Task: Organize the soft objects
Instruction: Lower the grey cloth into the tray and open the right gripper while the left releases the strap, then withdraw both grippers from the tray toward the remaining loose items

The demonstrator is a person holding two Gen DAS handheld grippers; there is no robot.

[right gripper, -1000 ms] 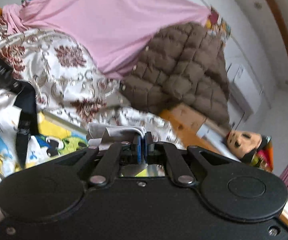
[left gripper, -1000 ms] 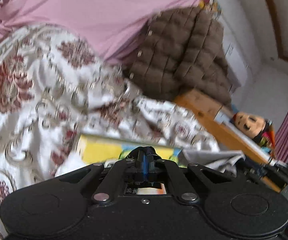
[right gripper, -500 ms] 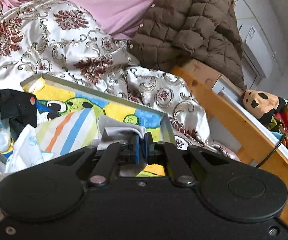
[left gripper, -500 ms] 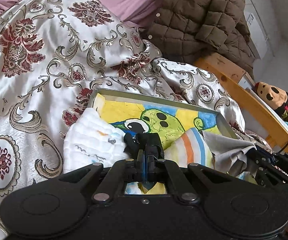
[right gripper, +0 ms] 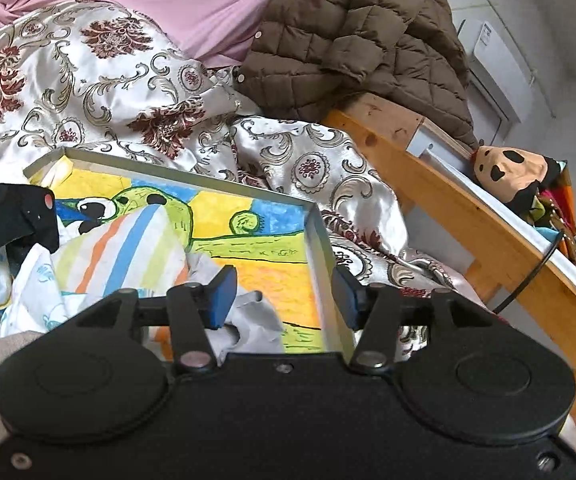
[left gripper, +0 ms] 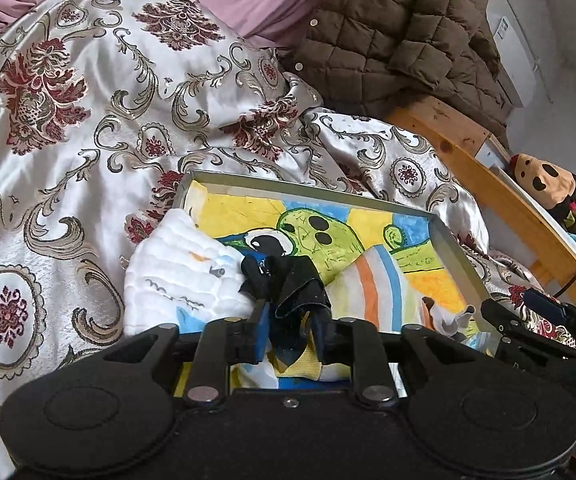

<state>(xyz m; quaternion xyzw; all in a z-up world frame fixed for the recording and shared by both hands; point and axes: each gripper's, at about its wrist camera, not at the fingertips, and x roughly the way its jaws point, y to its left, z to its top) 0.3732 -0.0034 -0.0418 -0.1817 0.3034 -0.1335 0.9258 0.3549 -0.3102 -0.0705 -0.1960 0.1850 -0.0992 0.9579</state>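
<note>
Both grippers had been shut a second earlier; now their jaws were opening over the tray (left gripper: 453,258) on the bed. Between the spread jaws of the left gripper (left gripper: 288,330) a black cloth (left gripper: 288,284) hung loose, draped on the blue pads and no more pinched. The right gripper (right gripper: 284,292) stood apart with nothing pressed between its pads; the grey cloth (right gripper: 248,320) lay just under its left finger, inside the tray. Both cloths seemed delivered, so the releasing step looked nearly finished.

Black cloth (left gripper: 295,284); orange-and-blue striped cloth (right gripper: 128,240); brown jacket (right gripper: 351,36).
</note>
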